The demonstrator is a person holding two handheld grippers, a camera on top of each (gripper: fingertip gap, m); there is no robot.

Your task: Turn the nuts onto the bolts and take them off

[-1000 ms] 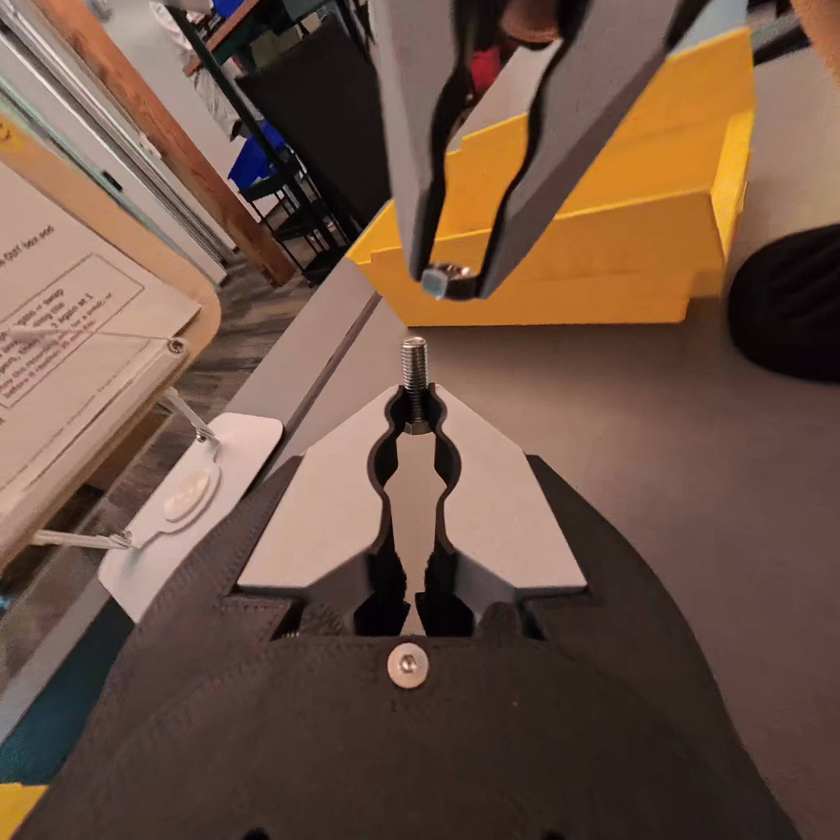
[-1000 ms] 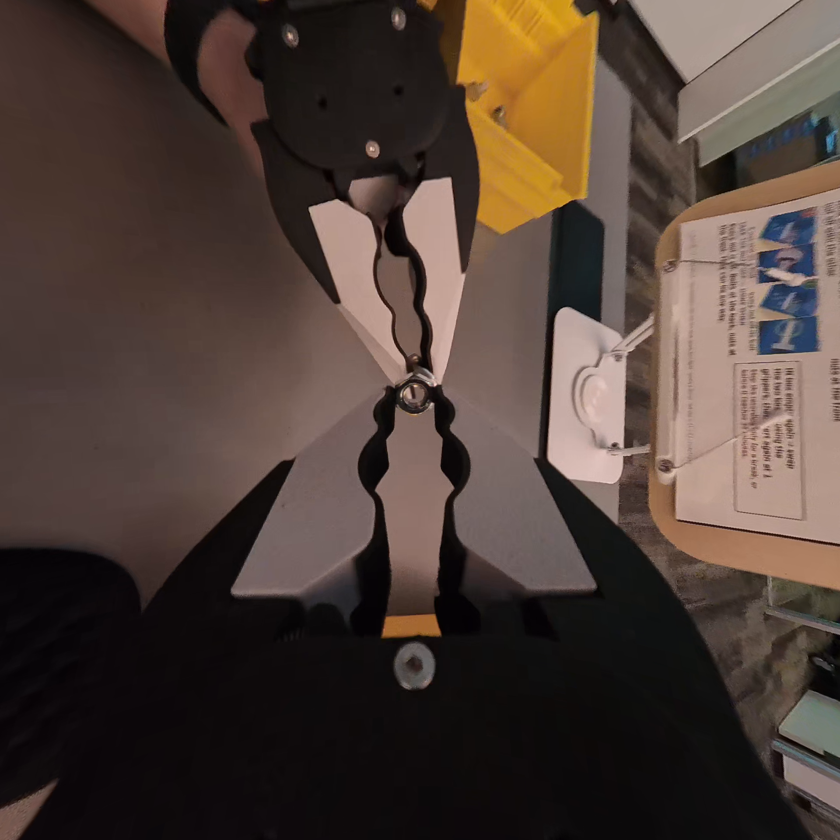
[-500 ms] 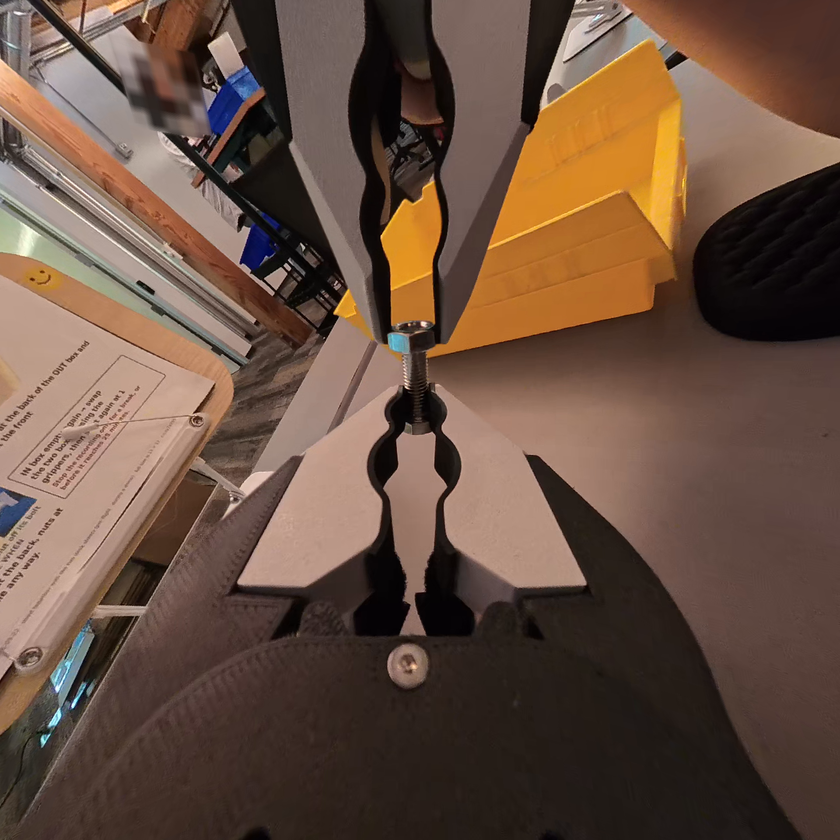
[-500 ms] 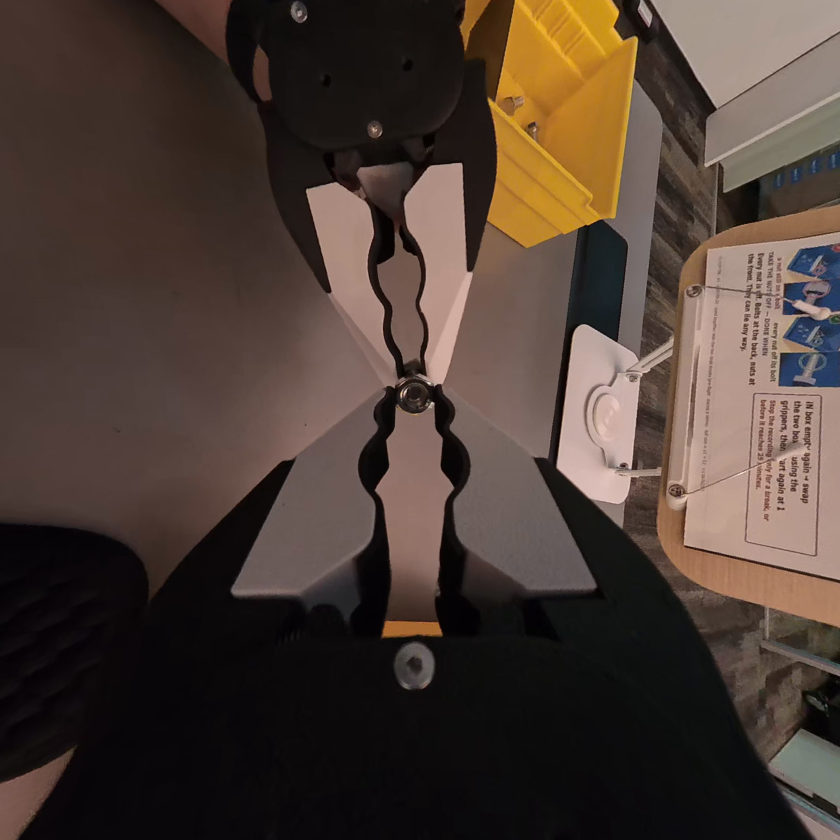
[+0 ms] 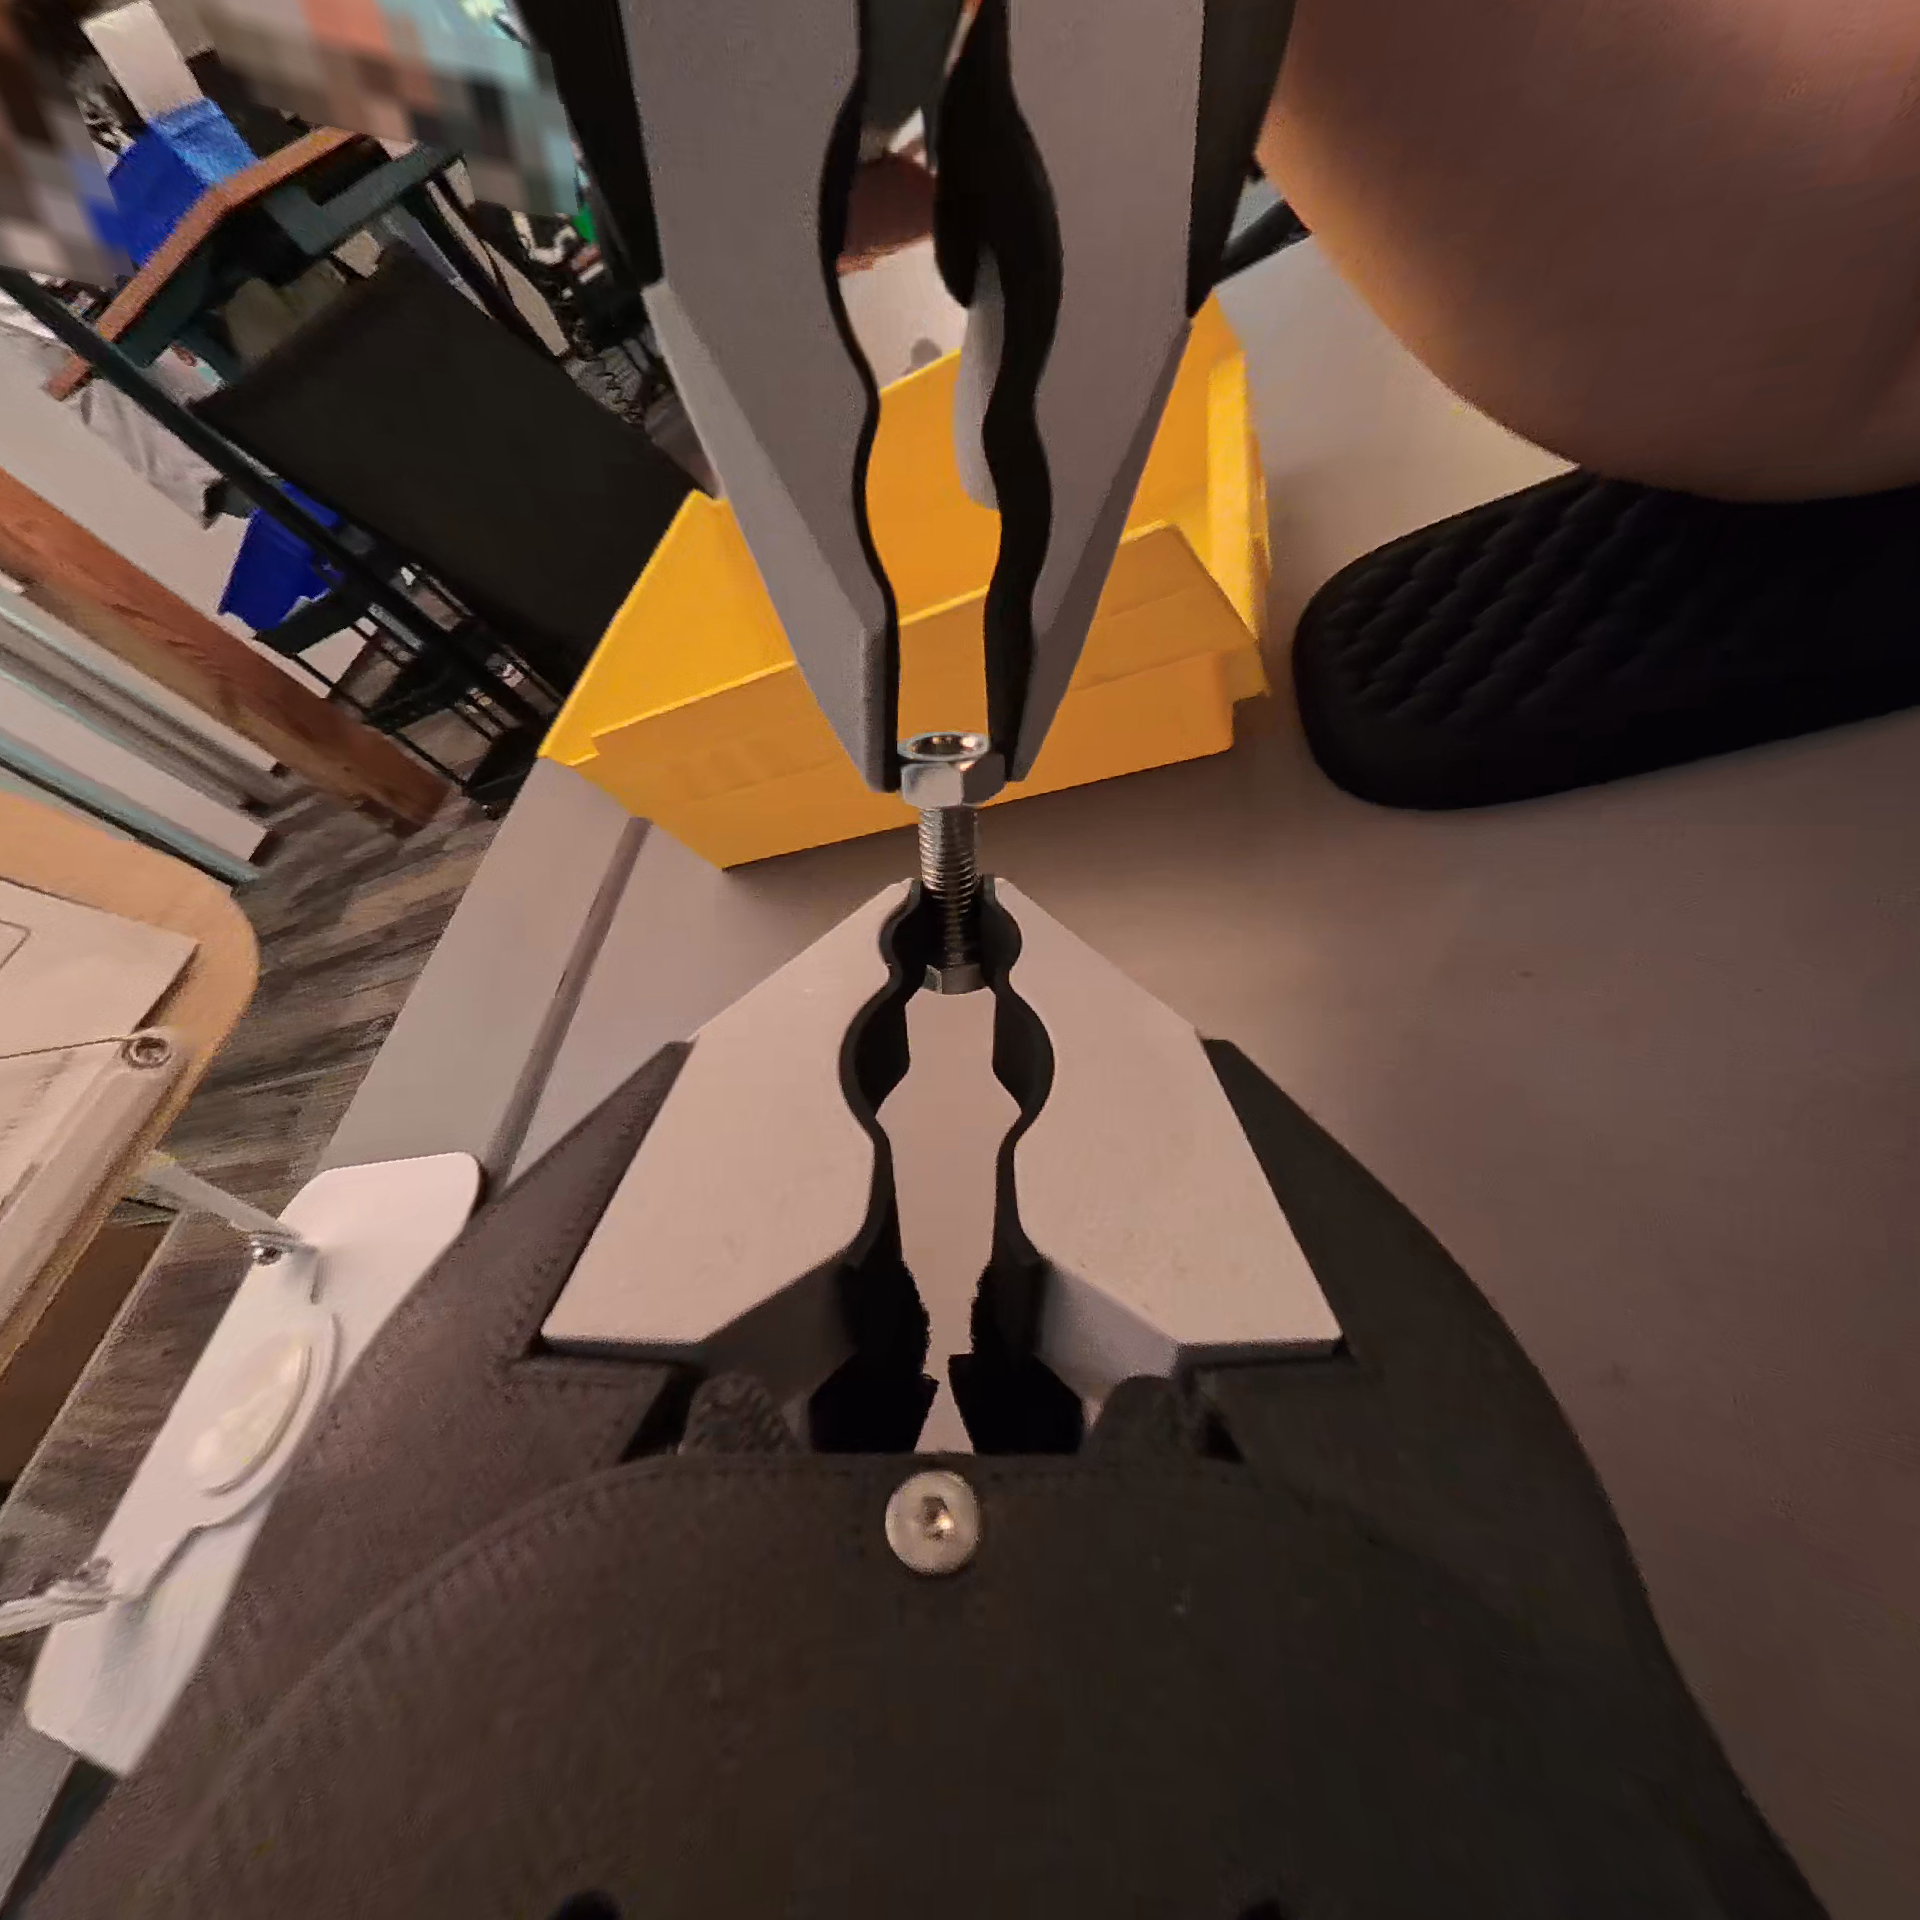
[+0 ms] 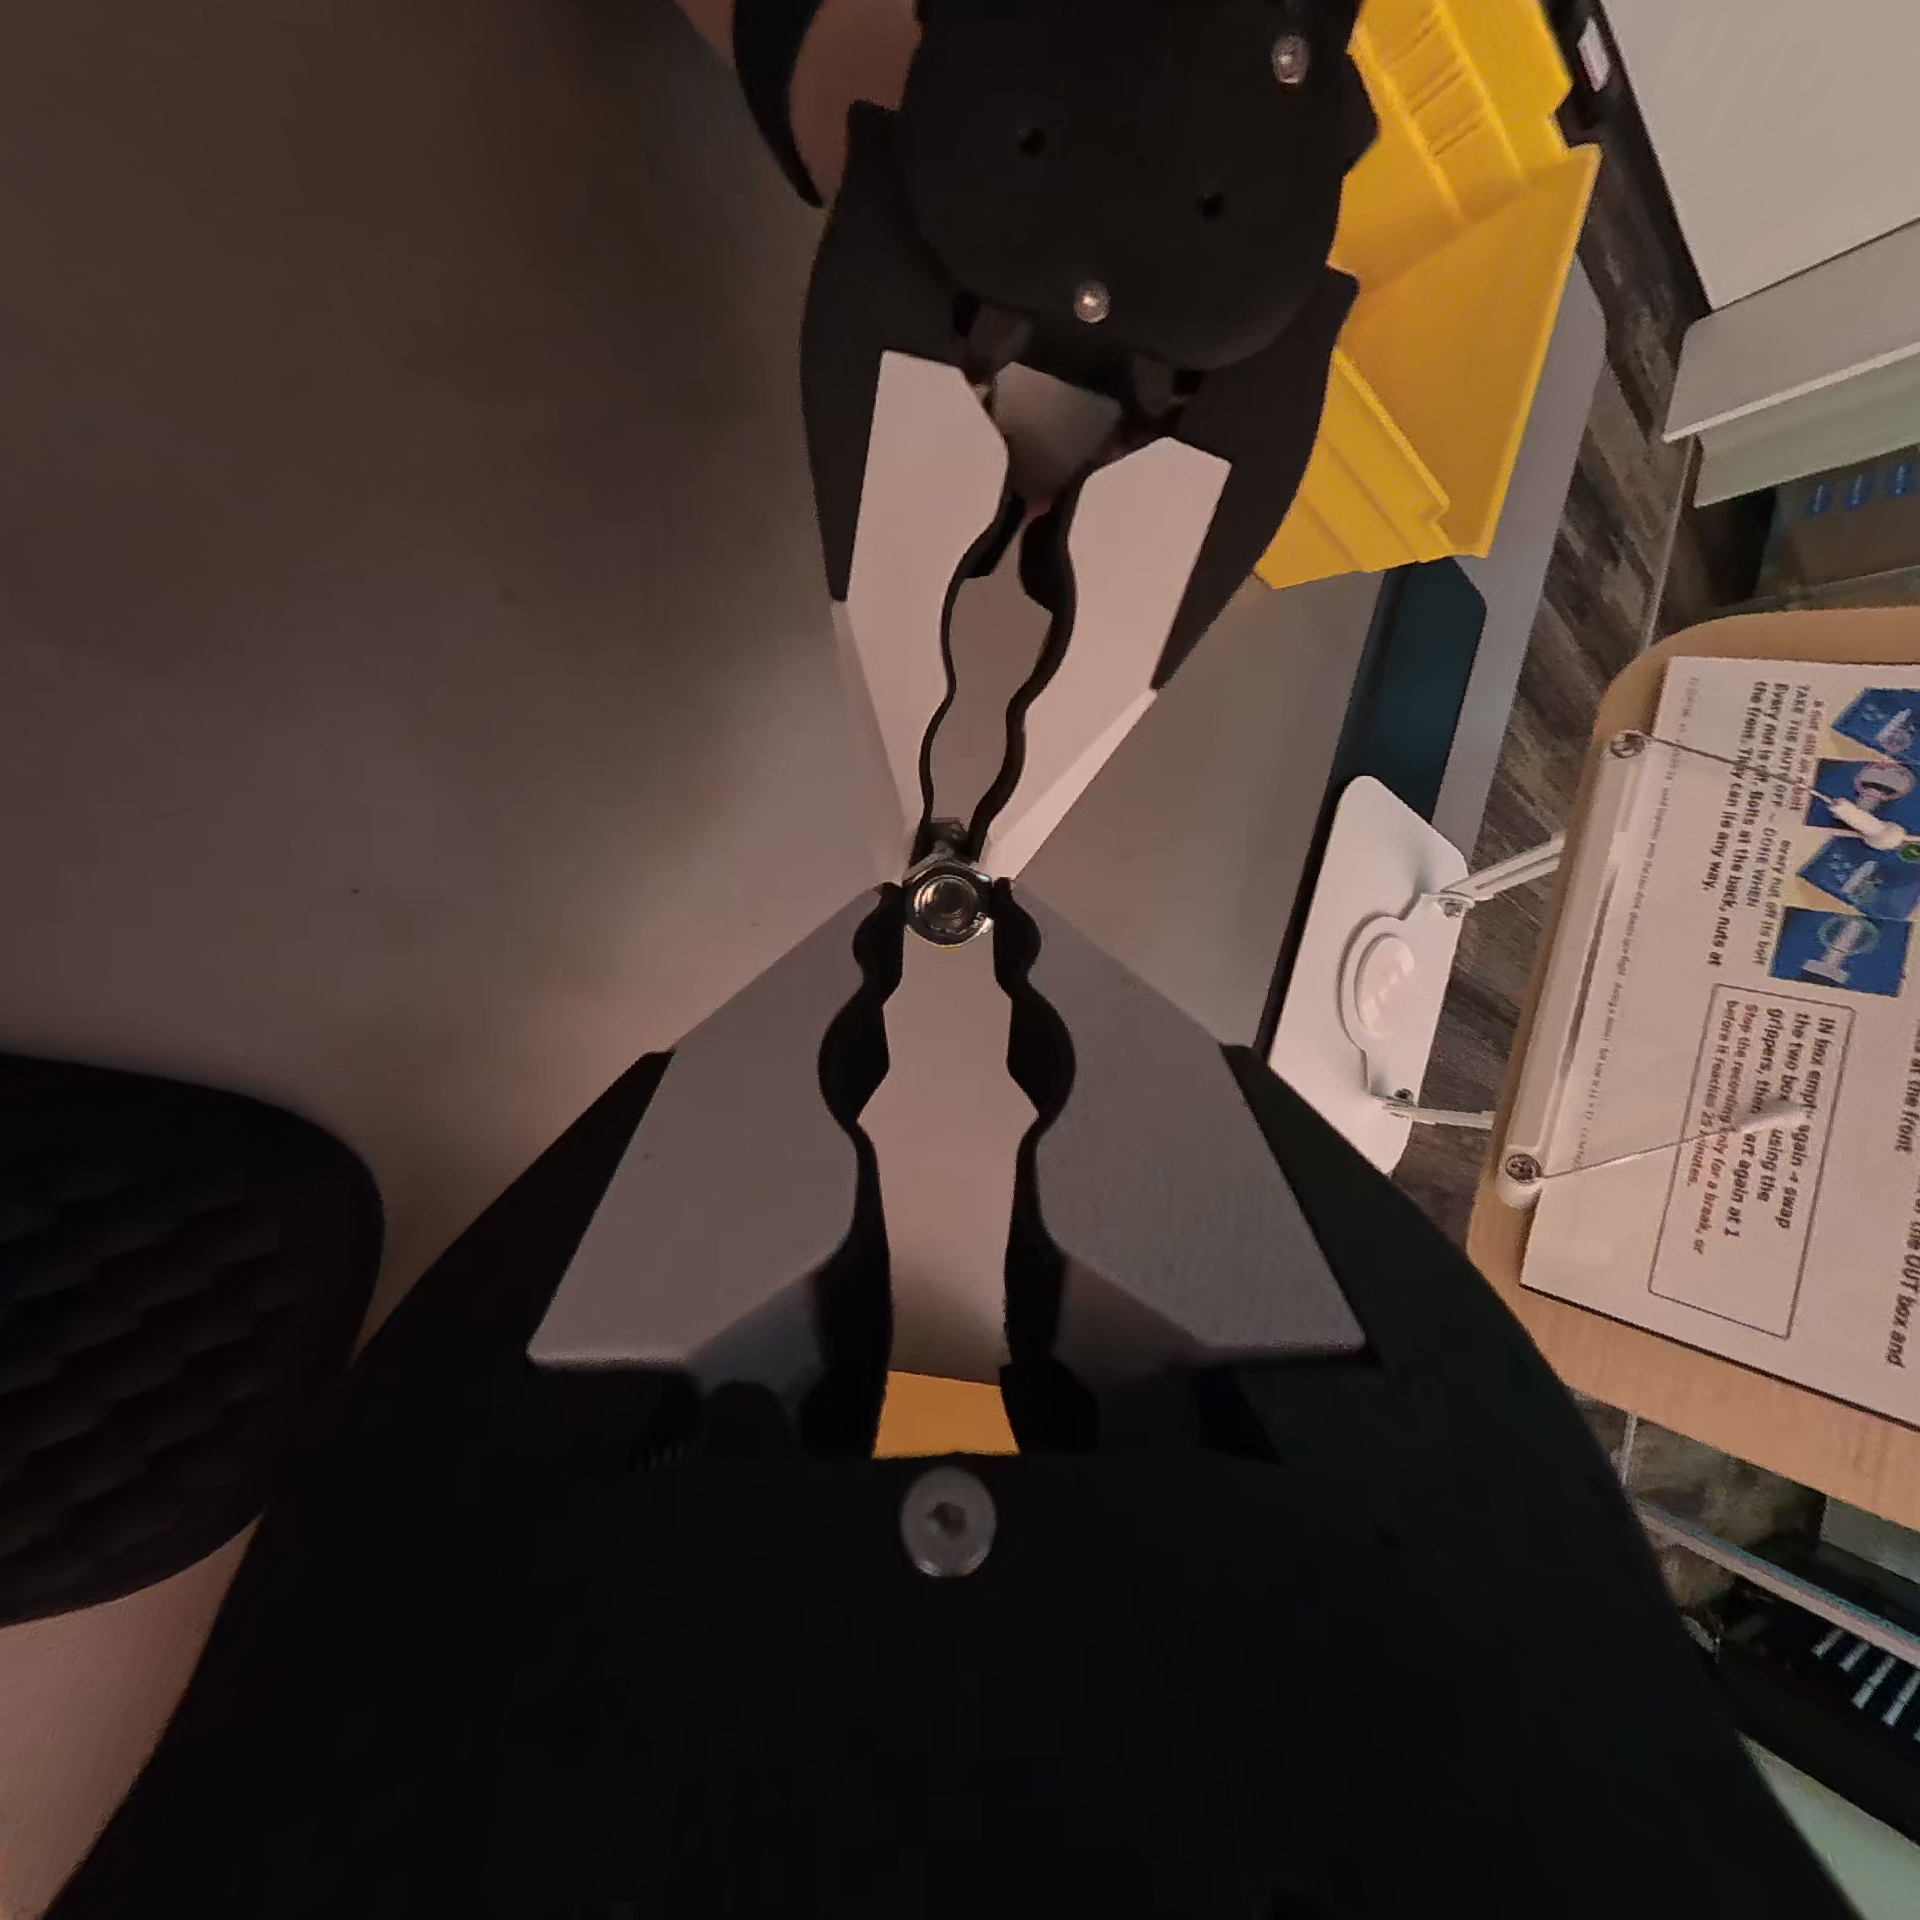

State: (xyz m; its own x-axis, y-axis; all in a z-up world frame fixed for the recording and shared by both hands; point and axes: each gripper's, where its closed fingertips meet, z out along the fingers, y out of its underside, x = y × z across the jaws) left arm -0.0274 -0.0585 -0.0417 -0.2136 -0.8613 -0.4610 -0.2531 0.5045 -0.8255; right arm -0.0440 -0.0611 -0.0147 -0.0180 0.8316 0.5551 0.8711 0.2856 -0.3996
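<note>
Left gripper (image 5: pixel 948 935): clamped on bolt (image 5: pixel 945 862).
Right gripper (image 6: pixel 943 920): pinching nut (image 6: pixel 943 906), at bolt's 12 o'clock tip.
Progress: nut seated; threading down, removal remain.

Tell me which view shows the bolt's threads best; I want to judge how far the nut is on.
The left wrist view: the bolt stands side-on, threads bare between the nut and the left gripper. The right wrist view looks down its axis, showing mostly the nut's face.

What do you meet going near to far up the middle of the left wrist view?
Left gripper → bolt → nut → right gripper → yellow bins behind.
</note>
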